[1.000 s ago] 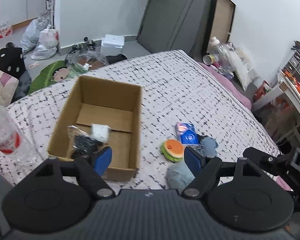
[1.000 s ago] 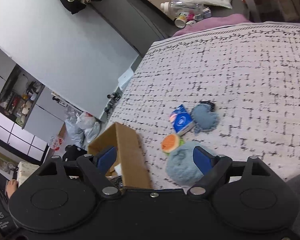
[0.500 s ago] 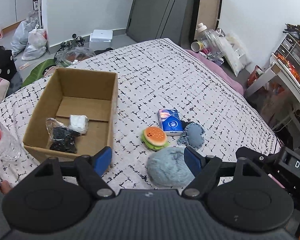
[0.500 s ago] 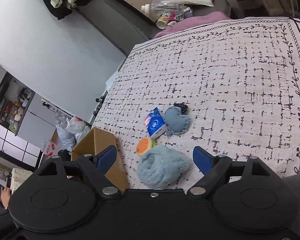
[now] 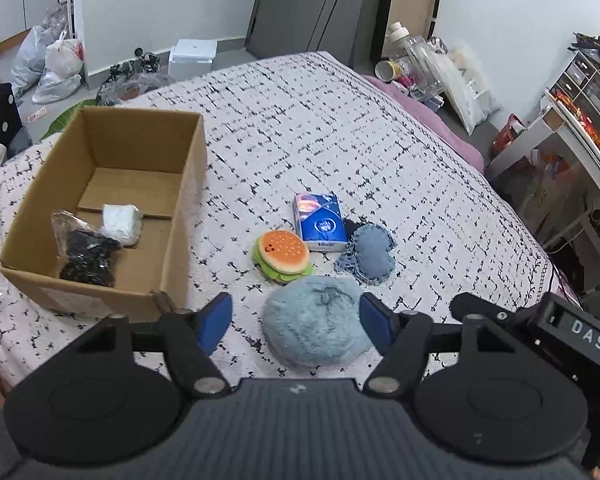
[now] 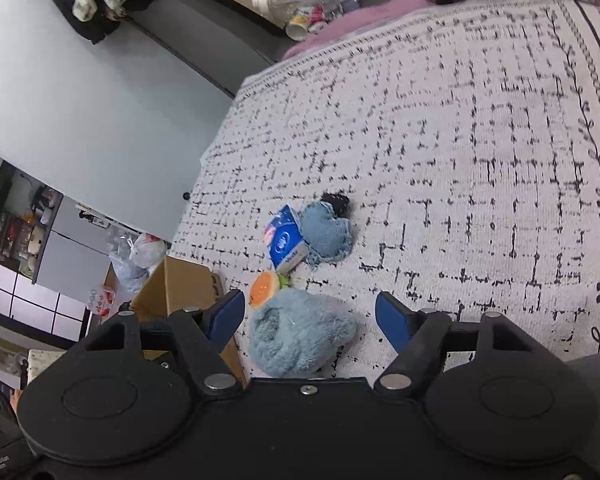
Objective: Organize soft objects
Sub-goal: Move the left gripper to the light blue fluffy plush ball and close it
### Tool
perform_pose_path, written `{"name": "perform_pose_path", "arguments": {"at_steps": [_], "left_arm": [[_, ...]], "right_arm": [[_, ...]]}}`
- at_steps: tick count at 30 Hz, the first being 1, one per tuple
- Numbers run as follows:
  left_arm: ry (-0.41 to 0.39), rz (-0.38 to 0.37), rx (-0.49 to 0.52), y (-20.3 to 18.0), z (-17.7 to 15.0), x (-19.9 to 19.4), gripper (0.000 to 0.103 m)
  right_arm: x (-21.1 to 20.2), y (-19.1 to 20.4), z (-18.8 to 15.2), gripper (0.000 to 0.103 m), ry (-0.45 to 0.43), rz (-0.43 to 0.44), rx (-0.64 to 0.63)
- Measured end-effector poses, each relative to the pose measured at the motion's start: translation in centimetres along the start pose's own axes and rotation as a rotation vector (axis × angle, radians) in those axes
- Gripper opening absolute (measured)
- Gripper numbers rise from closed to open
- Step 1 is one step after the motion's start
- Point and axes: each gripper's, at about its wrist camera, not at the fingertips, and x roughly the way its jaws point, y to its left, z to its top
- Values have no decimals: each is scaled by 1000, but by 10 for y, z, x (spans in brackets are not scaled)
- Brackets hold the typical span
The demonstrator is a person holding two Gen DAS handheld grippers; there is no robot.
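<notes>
A: Left gripper [image 5: 296, 316], fingers apart. They have just been closing. The fluffy blue plush [image 5: 315, 320] sits on the bed [image 5: 380, 152] between them; the right pad looks just beside the plush's edge, the left pad well clear. No clamp visible.

B: Right gripper [image 6: 310, 314], same story: fingers apart, just been closing, fluffy blue plush [image 6: 300, 338] low between them, nearer the left pad. Cannot tell whether that pad touches it. Nothing held.

A: Count on the bedspread: one fluffy blue plush, one burger plush [image 5: 283, 255], one blue tissue pack [image 5: 321, 222], one denim heart cushion [image 5: 370, 254]. The burger touches the tissue pack's corner; the heart lies just beside the pack.

B: Agreed, four loose items. A small black thing [image 6: 336, 202] peeks from behind the heart; too small to name.

A: One cardboard box [image 5: 188, 184], open, left of the group. Inside: one clear bag of black pieces [image 5: 86, 258] and one white packet [image 5: 120, 222], touching.

B: My view gives only the box's outer corner [image 6: 184, 288], contents hidden. The burger is half covered by the plush here.

A: Mine also catches part of the other gripper at lower right, lettered "DAS".
</notes>
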Motion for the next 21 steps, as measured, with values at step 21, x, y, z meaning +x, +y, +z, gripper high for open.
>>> {"name": "perform_pose_path", "arguments": {"at_steps": [21], "left_arm": [[97, 33, -60, -3, -6, 59, 32]], "right_arm": [[47, -15, 5, 51, 139, 29, 93]]}}
